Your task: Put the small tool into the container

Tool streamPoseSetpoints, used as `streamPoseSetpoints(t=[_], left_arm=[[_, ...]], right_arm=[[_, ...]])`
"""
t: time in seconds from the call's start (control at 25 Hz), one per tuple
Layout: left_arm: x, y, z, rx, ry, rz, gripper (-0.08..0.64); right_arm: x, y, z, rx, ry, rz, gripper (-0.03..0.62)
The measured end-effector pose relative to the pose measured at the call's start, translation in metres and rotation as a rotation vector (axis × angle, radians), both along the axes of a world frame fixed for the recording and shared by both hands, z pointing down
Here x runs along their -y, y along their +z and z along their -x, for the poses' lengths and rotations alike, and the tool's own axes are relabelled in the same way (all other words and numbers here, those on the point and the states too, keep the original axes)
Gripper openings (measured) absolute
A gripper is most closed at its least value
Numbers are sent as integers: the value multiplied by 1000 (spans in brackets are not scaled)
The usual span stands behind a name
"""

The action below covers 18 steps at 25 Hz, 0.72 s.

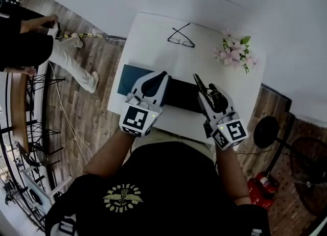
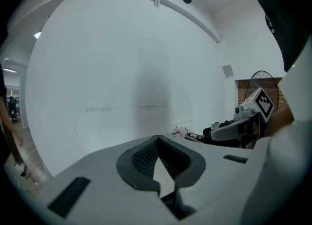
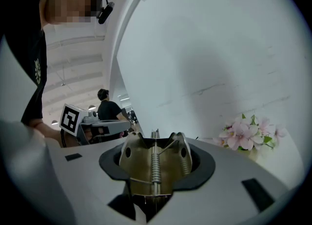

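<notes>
A small brass-coloured metal tool [image 3: 155,163] with a coil spring down its middle sits between the jaws of my right gripper [image 3: 155,134], which is shut on it. In the head view the right gripper [image 1: 197,79] hangs over the right end of a flat dark container [image 1: 180,93], with the tool's dark tip [image 1: 199,83] sticking out. The container lies near the front of the white table [image 1: 153,41], and its left part is teal. My left gripper [image 1: 162,75] hovers over the container's left half. Its pads [image 2: 141,158] meet at the tips with nothing between them. Both grippers tilt up towards the wall.
Black-framed glasses [image 1: 181,37] lie at the back of the table. Pink flowers [image 1: 235,52] stand at its back right corner. A person [image 1: 30,46] is on the wood floor to the left. A black fan [image 1: 265,132] and a red object [image 1: 263,184] stand at the right.
</notes>
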State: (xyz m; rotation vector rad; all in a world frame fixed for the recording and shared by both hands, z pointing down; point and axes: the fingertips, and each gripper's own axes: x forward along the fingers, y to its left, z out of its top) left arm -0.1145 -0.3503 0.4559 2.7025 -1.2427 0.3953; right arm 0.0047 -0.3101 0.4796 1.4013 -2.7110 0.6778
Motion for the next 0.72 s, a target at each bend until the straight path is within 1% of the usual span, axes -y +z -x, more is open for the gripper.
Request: streamPoseSetpoints(t=[0.32, 0.4, 0.6, 0.72], left_arm=[[-1, 42, 0, -5, 13, 62, 6], [0, 49, -2, -10, 11, 70, 5], [0, 65, -4, -10, 0, 77, 6], [-1, 78, -5, 7, 5, 85, 6]], right_arm=[[-8, 37, 7, -26, -10, 57, 187], [-8, 48, 8, -33, -14, 72, 187], [-12, 66, 15, -17, -29, 97, 187], [-11, 79, 18, -16, -32, 109, 187]])
